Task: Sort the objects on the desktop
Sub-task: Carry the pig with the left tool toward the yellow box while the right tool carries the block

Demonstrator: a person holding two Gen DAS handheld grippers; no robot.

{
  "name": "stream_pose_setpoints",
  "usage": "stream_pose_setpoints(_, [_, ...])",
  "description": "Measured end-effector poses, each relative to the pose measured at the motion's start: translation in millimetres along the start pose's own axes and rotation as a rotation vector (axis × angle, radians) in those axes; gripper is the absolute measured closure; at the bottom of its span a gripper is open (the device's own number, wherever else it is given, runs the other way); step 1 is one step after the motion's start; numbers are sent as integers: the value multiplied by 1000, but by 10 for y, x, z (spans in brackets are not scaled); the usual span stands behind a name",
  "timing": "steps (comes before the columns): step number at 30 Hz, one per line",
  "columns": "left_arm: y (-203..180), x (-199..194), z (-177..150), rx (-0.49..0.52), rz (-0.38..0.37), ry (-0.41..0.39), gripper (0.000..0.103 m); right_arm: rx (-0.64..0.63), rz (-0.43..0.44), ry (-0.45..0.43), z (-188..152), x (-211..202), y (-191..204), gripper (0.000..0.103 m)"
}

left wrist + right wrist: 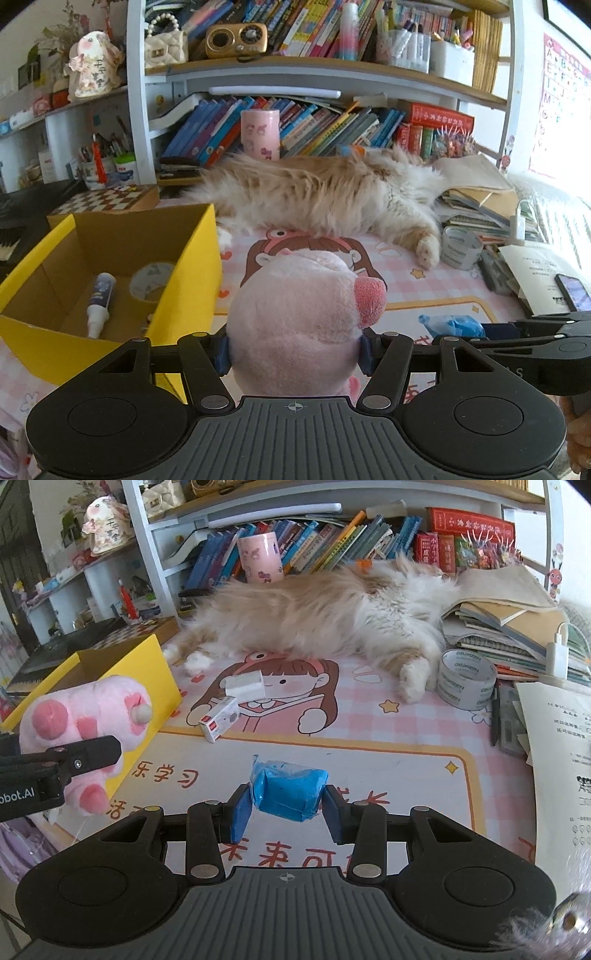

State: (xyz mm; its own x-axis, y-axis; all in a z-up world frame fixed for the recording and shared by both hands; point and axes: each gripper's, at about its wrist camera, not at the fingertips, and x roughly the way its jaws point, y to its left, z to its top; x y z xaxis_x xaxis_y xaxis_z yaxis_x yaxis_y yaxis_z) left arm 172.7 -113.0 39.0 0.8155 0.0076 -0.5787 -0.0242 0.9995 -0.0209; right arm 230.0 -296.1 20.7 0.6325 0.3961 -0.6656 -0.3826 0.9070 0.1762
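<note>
The desk is covered by a pink checked mat printed with a cartoon girl. On it a long-haired cat lies stretched along the back edge, in front of the bookshelf. A yellow cardboard box stands at the left, a roll of tape sits near the cat's paw at the right, and two small white boxes lie touching near the middle. Stacked books and papers crowd the right side.

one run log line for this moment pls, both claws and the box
left claw: shut on pink plush toy | right claw: shut on blue packet | yellow box: holds spray bottle, tape roll
</note>
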Motion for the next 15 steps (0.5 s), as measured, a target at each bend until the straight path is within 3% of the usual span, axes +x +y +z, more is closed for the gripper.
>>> stream_pose_setpoints(15, [367,-365,-189,-4,-62,-8,42,55,-37,8,-150,-170,409,65])
